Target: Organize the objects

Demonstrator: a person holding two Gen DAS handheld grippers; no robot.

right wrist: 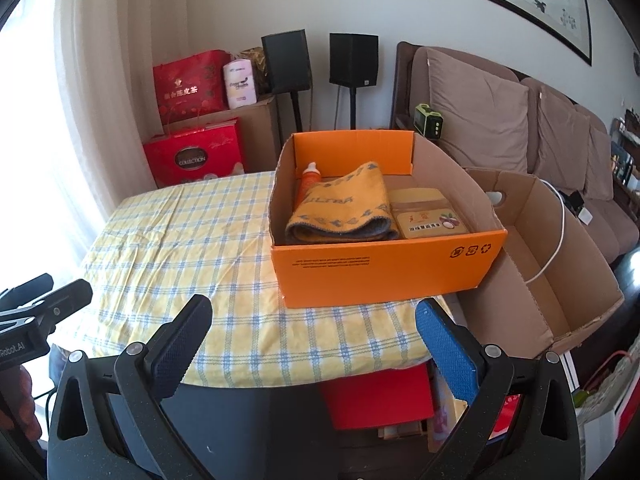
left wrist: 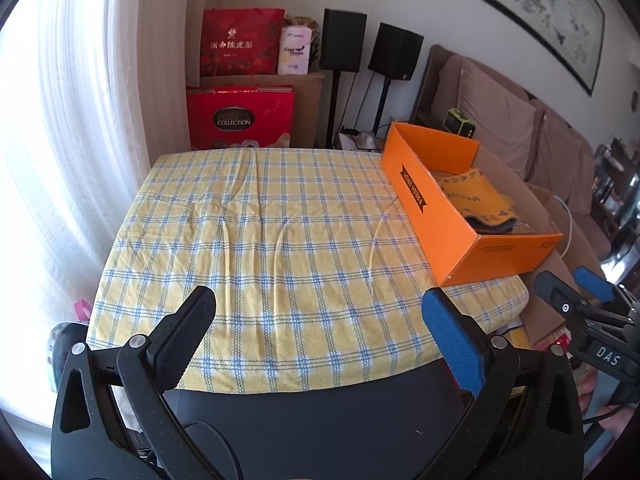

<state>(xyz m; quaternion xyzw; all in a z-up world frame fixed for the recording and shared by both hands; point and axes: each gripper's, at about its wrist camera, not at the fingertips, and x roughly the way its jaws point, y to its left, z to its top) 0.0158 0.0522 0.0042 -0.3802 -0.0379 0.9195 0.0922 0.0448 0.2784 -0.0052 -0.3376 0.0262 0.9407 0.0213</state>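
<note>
An orange cardboard box [right wrist: 380, 270] stands at the right edge of the table with the yellow checked cloth [right wrist: 180, 240]. Inside it lie a folded orange towel [right wrist: 344, 208], an orange bottle with a white cap [right wrist: 310, 180] and a tan tin [right wrist: 428, 216]. In the left wrist view the box [left wrist: 436, 216] is at the right and the towel [left wrist: 476, 196] shows inside. My left gripper [left wrist: 320, 324] is open and empty over the near table edge. My right gripper [right wrist: 314, 332] is open and empty, in front of the box.
A brown open carton [right wrist: 560, 264] with a white cable stands right of the table, by a brown sofa [right wrist: 500, 128]. Red gift bags [left wrist: 240, 116], a carton and two black speakers on stands [left wrist: 344, 40] are behind the table. A white curtain hangs at the left.
</note>
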